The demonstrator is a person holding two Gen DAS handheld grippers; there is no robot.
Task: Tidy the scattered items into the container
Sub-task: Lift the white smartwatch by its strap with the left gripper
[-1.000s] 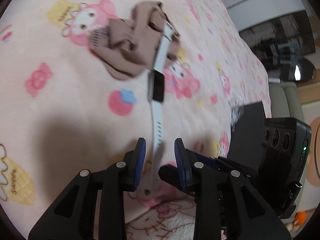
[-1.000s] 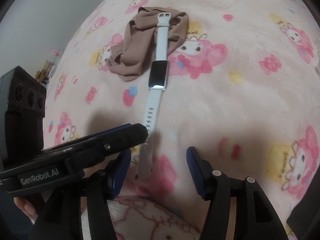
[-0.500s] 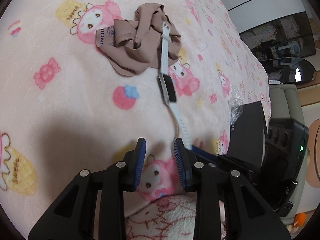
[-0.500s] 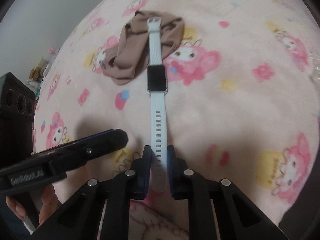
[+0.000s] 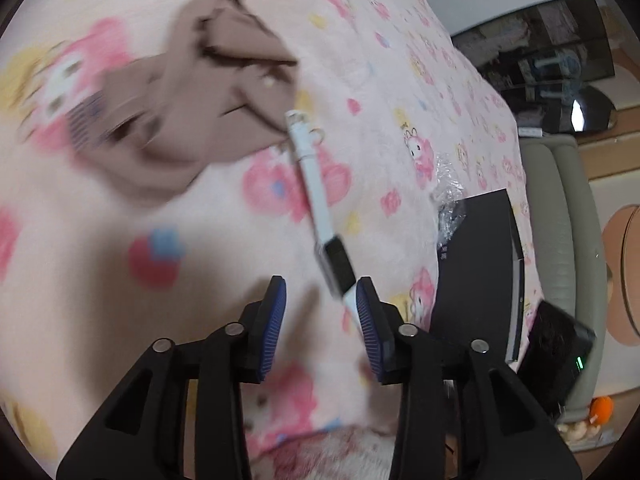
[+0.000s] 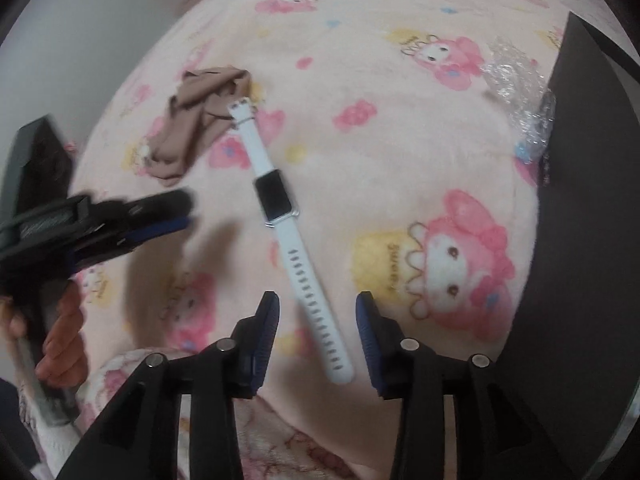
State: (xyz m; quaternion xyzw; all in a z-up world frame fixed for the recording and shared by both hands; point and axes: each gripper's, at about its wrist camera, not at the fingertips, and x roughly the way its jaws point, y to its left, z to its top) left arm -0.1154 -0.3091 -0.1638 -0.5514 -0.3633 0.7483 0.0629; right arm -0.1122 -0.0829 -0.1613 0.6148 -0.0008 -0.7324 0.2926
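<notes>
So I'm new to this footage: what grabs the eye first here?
A white-strapped smartwatch lies slantwise on the pink cartoon blanket, its strap end between the open right gripper fingers. Past its buckle sits a crumpled brown cloth, and a black box stands at the right.

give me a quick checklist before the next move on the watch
1. Right gripper grip: jaws have just been opening; the strap end lies between them, not pinched. Not ok for a lift.
2. Watch flat on the blanket, whole length in view: ok.
3. Buckle end free of the cloth: it sits at the cloth's edge, and a snag is hard to rule out. Cannot tell.
4. Left gripper out of the way: jaws have just been opening, nothing between them, off to the watch's side. Ok.
5. Container ready: dark, to the right, inside hidden. Cannot tell.
</notes>
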